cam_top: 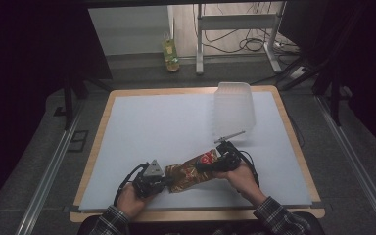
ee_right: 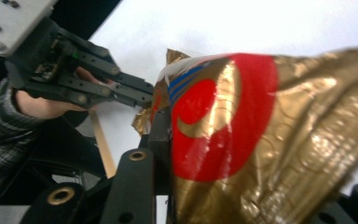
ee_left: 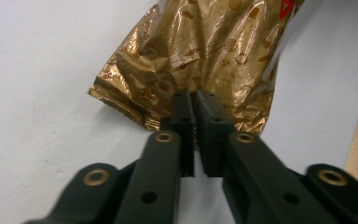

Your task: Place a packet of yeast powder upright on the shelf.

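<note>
Pinching opposite ends of the bag (cam_top: 194, 171), both grippers — left gripper (cam_top: 165, 181), right gripper (cam_top: 210, 164) — are clamped on foil, likely to tear it open near the tub (cam_top: 233, 110).

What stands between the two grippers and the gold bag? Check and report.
Nothing visible does. The left gripper is shut on one end of the gold bag, and the right gripper is clamped on the other end.

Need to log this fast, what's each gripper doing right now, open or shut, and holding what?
Left gripper: shut on the end of the gold snack bag.
Right gripper: shut on the bag's other end.
</note>
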A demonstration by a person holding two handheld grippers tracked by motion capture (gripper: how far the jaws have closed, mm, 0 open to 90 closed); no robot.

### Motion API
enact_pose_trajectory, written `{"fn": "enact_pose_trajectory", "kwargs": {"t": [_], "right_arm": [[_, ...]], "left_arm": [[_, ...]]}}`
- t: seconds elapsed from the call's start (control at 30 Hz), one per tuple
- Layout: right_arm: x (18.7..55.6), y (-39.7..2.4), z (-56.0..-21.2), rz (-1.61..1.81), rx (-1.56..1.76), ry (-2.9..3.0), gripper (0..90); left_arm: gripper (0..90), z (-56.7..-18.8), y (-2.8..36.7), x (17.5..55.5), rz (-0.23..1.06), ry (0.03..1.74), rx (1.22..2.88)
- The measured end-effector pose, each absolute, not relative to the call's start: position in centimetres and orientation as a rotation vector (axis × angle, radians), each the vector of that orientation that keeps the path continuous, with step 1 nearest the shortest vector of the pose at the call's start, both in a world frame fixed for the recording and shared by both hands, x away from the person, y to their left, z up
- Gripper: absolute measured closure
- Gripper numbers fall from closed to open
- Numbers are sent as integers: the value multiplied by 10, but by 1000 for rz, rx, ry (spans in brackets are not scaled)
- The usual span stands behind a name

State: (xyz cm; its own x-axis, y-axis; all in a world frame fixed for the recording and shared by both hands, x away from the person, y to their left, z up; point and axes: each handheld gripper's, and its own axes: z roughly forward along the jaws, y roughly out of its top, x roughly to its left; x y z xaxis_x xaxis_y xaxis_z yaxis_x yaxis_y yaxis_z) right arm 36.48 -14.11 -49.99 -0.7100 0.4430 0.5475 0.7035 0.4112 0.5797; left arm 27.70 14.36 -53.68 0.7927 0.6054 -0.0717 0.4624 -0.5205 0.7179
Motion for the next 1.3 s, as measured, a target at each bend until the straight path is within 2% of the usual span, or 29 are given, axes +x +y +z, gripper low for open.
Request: {"fn": "enact_pose_trajectory", "kwargs": {"t": [0.23,0.27,0.4,0.43,0.5,0.6,0.67,0.9,1.3], "right_arm": [[362,-138,-487,-1223,-926,-2433,704],[363,-138,-482,-1224,-911,-2454,704],[364,-140,-474,-1244,-886,-2490,705],[364,-140,-474,-1244,-886,-2490,705],[365,-142,-469,-1253,-868,-2510,705],[366,-145,-462,-1267,-847,-2538,705],[367,-149,-456,-1274,-828,-2570,705],[372,-157,-442,-1299,-786,-2656,705],[383,-174,-418,-1321,-692,-2793,705]], "left_arm": [[681,-531,149,276,282,796,2151],[607,-530,151,276,297,804,2136],[489,-529,154,276,305,815,2112],[489,-529,154,277,307,817,2108],[412,-530,153,277,311,813,2101],[366,-531,153,278,308,802,2097],[290,-531,153,278,308,788,2090],[207,-531,154,278,288,746,2071],[152,-531,157,280,270,742,2053]]}}
